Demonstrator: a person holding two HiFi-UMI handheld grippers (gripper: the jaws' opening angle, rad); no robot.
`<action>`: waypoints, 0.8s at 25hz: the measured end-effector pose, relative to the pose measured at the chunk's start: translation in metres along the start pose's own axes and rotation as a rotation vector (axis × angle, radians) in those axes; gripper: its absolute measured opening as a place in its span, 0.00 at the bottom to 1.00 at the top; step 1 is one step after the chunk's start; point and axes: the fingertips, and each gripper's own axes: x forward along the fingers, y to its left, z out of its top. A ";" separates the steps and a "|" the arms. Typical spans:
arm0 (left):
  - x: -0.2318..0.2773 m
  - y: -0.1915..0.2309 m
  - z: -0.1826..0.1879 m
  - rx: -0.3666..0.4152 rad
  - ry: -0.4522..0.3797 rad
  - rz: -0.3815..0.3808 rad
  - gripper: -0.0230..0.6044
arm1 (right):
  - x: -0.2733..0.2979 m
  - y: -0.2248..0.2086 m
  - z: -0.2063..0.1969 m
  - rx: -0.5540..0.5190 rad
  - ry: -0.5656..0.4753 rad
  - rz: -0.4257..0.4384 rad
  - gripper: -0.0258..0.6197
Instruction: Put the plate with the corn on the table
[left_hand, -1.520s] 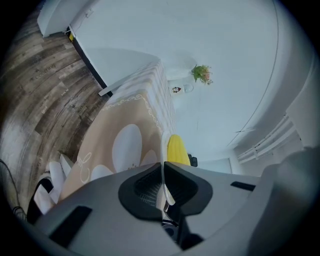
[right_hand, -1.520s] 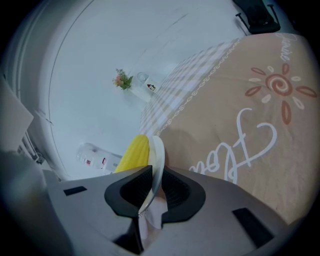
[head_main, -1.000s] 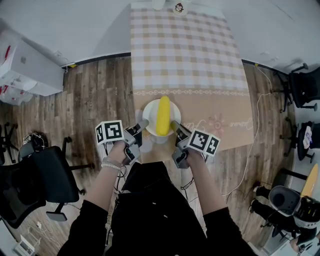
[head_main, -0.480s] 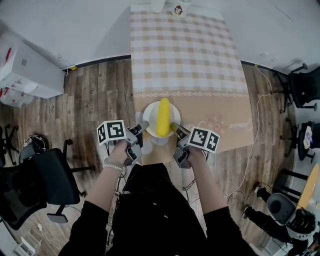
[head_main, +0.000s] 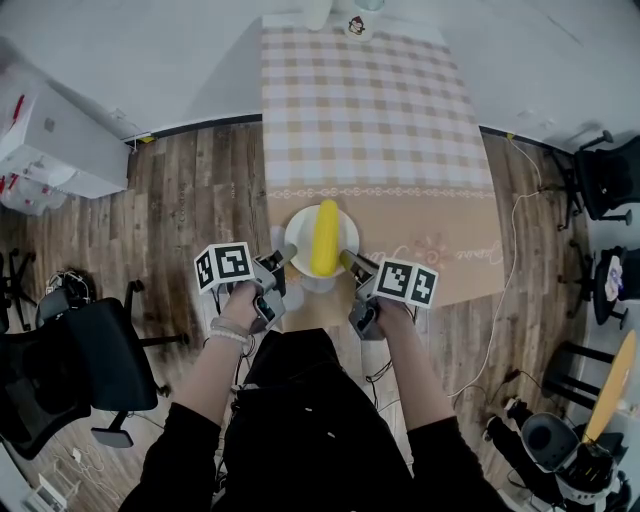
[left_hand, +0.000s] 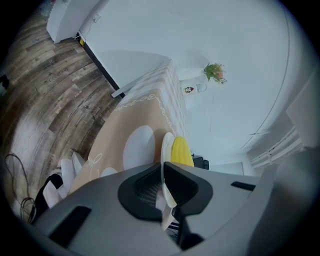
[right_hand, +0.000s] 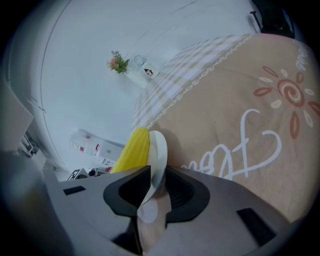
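The head view is showing the plate (head_main: 298, 232) with corn (head_main: 324, 236) at the bench (head_main: 360, 110) edge; only the gripper views are showing the left gripper (left_hand: 163, 176) and right gripper (right_hand: 152, 185) clamping its rim.

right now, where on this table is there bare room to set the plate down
Checked cloth is bare from the lace border to the mug at the far edge. The tan strip right of the plate is free too. Crowded: the near edge, where the left gripper and right gripper clamp the plate with the corn.
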 end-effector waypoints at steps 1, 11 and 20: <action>0.001 0.000 0.000 0.007 0.001 0.003 0.08 | -0.002 -0.002 0.000 -0.005 0.000 -0.010 0.20; 0.002 0.000 -0.003 0.104 0.029 0.055 0.08 | -0.010 -0.014 -0.003 -0.026 -0.021 -0.036 0.16; 0.003 -0.002 -0.007 0.212 0.104 0.180 0.14 | -0.013 -0.014 -0.002 -0.018 -0.053 -0.056 0.15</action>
